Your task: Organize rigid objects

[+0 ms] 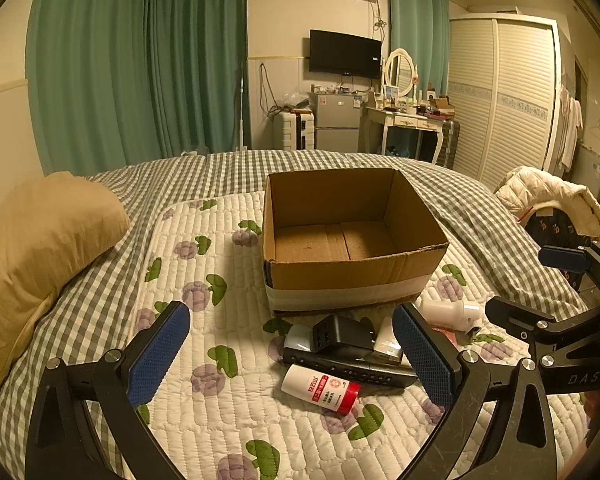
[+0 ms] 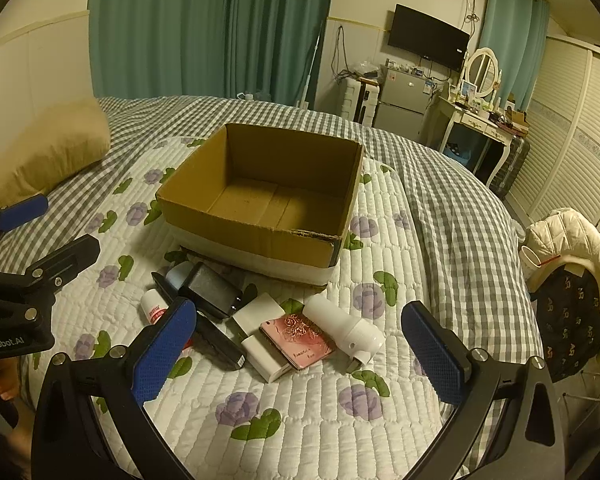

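An open, empty cardboard box (image 1: 340,276) (image 2: 256,236) stands on the quilted floral mat. In front of it lies a pile: a black charger block (image 1: 340,334) (image 2: 210,288), a long black remote (image 1: 348,366) (image 2: 216,340), a white bottle with a red cap (image 1: 320,389) (image 2: 152,306), a white power bank (image 2: 260,332), a pink case (image 2: 298,340) and a white cylindrical bottle (image 1: 448,314) (image 2: 342,326). My left gripper (image 1: 292,354) is open and empty, hovering over the pile. My right gripper (image 2: 300,354) is open and empty, just before the pink case.
A tan pillow (image 1: 40,240) lies at the left on the checked bedspread (image 1: 220,168). A chair with a white jacket (image 2: 568,248) stands off the bed's right side. Curtains, a fridge and a dressing table are far behind.
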Available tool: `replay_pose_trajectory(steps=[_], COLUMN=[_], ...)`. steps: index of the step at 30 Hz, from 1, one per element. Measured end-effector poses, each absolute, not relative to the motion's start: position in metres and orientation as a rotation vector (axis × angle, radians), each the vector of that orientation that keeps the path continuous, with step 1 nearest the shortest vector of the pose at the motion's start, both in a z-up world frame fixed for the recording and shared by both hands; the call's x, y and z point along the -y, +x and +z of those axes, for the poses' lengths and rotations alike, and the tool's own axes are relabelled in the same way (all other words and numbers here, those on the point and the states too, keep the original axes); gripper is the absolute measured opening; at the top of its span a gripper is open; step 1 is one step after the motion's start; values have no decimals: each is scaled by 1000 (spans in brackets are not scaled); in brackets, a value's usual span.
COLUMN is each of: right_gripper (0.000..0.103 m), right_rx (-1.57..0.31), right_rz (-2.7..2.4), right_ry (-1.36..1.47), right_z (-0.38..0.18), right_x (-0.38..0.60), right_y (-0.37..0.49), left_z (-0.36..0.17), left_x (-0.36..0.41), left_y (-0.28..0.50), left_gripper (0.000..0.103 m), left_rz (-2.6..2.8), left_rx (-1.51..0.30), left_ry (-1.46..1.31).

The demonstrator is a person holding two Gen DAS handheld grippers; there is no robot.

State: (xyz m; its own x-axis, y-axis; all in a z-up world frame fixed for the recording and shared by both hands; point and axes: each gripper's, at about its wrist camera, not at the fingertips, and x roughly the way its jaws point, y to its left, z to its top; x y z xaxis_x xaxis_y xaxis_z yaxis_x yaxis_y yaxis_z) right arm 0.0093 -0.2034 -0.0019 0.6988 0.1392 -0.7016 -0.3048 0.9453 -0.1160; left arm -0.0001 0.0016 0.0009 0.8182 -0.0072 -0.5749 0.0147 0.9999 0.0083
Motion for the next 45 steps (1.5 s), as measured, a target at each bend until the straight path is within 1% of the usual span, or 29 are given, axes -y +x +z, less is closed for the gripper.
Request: replay_pose_trajectory(steps=[23, 31, 35, 38, 41, 43, 45], right_gripper=[103, 103, 103, 103, 94, 92, 85], right_rx=[-770, -804, -895, -961, -1047, -1093, -1122], right_rz=[278, 360, 426, 439, 453, 457, 456], right_ry=[-210, -256, -371, -421, -421, -415, -414], right_z=[-3, 8, -16, -44, -73, -91, -102], right_x=[204, 208, 210, 218, 231, 240, 247], right_y=[9, 34, 61, 78, 95, 107, 115], left_z=[4, 5, -10, -31, -56, -72, -86], left_x=[-3, -6, 3, 17, 26, 32, 37], left_y=[-1, 6, 18, 27, 36, 39, 40], left_gripper=[103, 103, 103, 103, 103, 103, 103], left_rz=[-14, 13, 19, 18, 29, 40, 49], left_rx=[-603, -606, -649, -699, -774, -822, -867], left_ry=[11, 21, 38, 74, 67, 50, 31])
